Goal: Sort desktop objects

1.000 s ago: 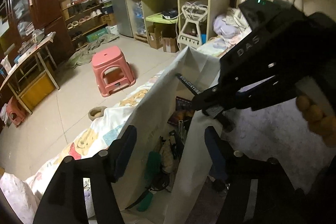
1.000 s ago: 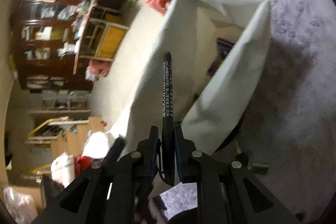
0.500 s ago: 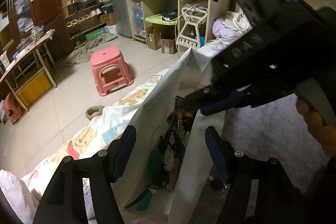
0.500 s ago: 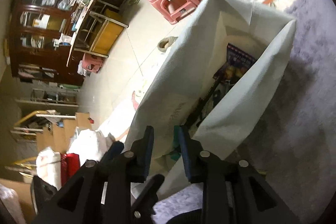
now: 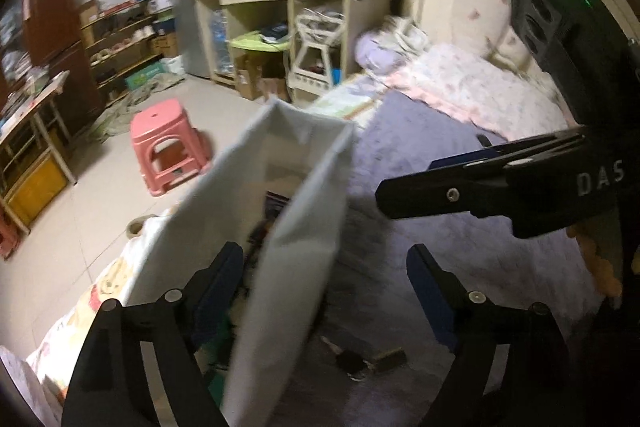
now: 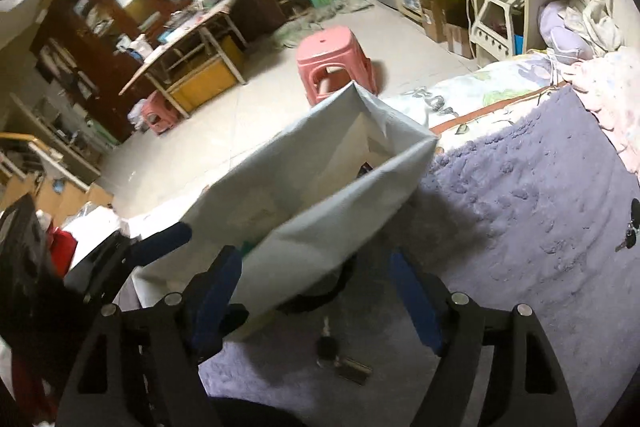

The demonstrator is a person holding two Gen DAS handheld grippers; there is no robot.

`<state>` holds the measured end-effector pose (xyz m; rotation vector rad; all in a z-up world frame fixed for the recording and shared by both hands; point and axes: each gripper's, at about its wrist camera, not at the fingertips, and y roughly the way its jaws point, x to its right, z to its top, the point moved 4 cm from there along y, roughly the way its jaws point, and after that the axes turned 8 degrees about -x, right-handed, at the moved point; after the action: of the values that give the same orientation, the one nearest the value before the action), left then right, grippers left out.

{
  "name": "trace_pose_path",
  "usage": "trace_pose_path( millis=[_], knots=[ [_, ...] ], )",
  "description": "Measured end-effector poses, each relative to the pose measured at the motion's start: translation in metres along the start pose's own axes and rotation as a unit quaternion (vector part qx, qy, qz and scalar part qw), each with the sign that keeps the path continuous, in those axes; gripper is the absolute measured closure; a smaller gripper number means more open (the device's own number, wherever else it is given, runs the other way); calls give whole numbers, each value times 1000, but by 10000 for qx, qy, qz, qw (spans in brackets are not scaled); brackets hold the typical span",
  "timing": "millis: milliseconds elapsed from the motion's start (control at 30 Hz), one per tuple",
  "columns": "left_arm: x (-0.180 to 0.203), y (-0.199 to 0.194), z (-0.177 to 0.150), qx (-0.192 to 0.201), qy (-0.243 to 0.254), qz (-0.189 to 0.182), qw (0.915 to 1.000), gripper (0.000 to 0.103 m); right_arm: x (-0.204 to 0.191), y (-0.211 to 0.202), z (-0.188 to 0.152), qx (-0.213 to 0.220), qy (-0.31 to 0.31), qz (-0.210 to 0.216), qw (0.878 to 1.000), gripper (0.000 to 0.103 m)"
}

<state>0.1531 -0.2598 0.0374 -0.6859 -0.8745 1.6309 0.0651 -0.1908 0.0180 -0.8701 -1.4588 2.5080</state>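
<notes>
Both spreading wider right now: left gripper (image 5: 324,279) straddling the white bag (image 5: 296,227) wall without pinching, right gripper (image 6: 316,287) gripping nothing. Hanging over purple blanket (image 6: 520,227), small keys (image 6: 344,359) lying just beside the bag.

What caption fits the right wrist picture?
Right gripper opening, empty, beside a white paper bag on purple blanket.

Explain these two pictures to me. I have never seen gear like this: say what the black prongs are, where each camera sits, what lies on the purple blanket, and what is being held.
No robot here: a person carries a two-fingered gripper in each hand, each with a camera looking along its fingers. One picture is from the left gripper, the other from the right gripper. Both have their jaws opening and hold nothing. Between them stands a white paper bag on a purple blanket, with dark items inside, too blurred to name. A small dark object and a brass-coloured piece lie on the blanket by the bag. A pink stool stands on the floor beyond.
</notes>
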Motion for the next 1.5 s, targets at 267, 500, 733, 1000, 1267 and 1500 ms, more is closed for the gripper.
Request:
trace_pose_path(
  millis=[267, 500, 733, 1000, 1267, 1500],
  knots=[
    [-12, -4, -33, -245, -62, 247, 9994, 20, 18, 30, -52, -437, -479, 78, 9979, 26],
    [-16, 0, -55, -481, -93, 290, 9984, 20, 0, 89, -92, -1035, -1108, 220, 9882, 26],
    [3, 14, -57, -902, 204, 357, 9951, 21, -10, 142, -106, -1365, -1300, -3, 9821, 26],
    [-6, 8, -65, -1047, 225, 374, 9935, 21, -7, 181, -133, -1626, -1673, -492, 9712, 64],
    [0, 5, -66, -1083, 274, 420, 9929, 21, -3, 159, -120, -1628, -1307, -265, 9776, 95],
    [1, -1, -65, -1032, 282, 466, 9932, 21, 10, 119, -107, -1253, -1067, -27, 9864, 100]
  ],
)
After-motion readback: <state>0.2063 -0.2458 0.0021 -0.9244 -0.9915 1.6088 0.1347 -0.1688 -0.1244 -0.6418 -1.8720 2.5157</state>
